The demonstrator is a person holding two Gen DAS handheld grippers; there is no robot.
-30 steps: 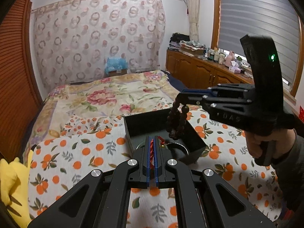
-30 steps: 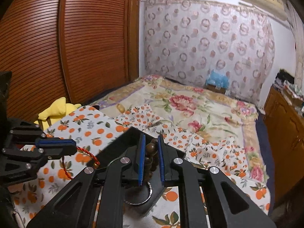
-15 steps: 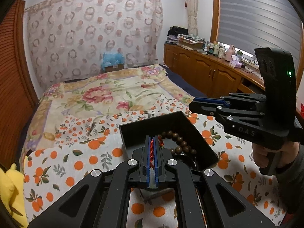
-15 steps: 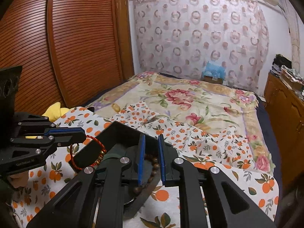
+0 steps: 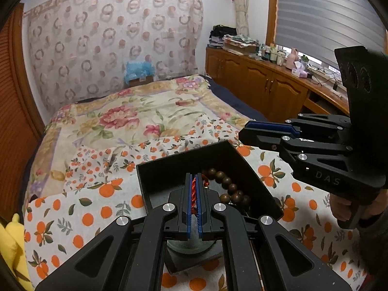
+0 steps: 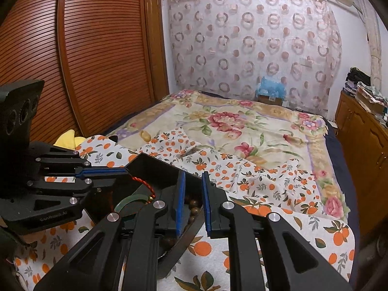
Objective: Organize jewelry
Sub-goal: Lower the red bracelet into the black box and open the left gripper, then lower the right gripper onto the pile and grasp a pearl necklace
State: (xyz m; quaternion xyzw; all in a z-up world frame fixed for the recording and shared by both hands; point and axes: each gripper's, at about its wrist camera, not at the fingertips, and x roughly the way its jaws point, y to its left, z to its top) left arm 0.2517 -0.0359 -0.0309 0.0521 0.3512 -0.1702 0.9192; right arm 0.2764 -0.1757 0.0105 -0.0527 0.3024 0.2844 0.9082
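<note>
Left gripper (image 5: 193, 195): nearest, over the box's near edge, jaws clamped on the red cord (image 5: 193, 189).
Box (image 5: 169, 169): black, open-topped, on the orange-print cloth (image 5: 72, 208); cloth lies bare around its walls.
Beads (image 5: 229, 189): brown string lying inside the box, right of the cord.
Bangle (image 6: 127, 203): green, in the box's near part.
Right gripper (image 6: 192, 201): jaws parted and empty, above the box's right side.
Bed (image 6: 242, 121): floral cover runs far behind.
</note>
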